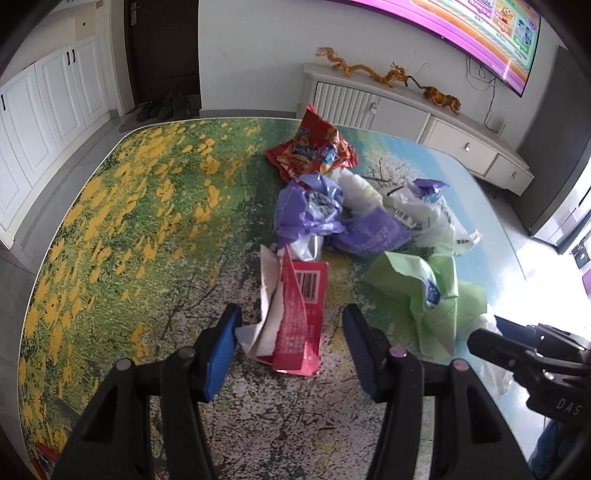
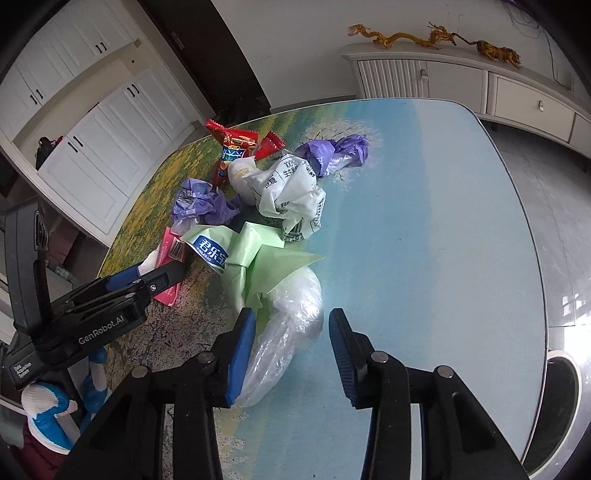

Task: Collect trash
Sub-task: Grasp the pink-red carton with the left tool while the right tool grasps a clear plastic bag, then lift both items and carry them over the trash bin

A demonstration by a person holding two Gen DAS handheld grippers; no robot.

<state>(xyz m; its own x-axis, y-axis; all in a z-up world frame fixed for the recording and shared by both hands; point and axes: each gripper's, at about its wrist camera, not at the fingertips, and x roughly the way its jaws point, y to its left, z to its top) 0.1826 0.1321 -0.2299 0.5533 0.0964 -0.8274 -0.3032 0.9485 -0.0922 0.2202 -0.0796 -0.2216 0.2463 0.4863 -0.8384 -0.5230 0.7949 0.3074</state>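
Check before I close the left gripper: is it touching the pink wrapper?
Cannot tell. In the left wrist view the pink wrapper lies between the open left gripper fingers; contact isn't plain.

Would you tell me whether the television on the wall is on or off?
On: the television shows a bright pink screen with colourful tiles.

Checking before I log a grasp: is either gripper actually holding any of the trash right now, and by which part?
Nothing is held. The left gripper is open around the pink wrapper; the right gripper is open by the clear plastic bag.
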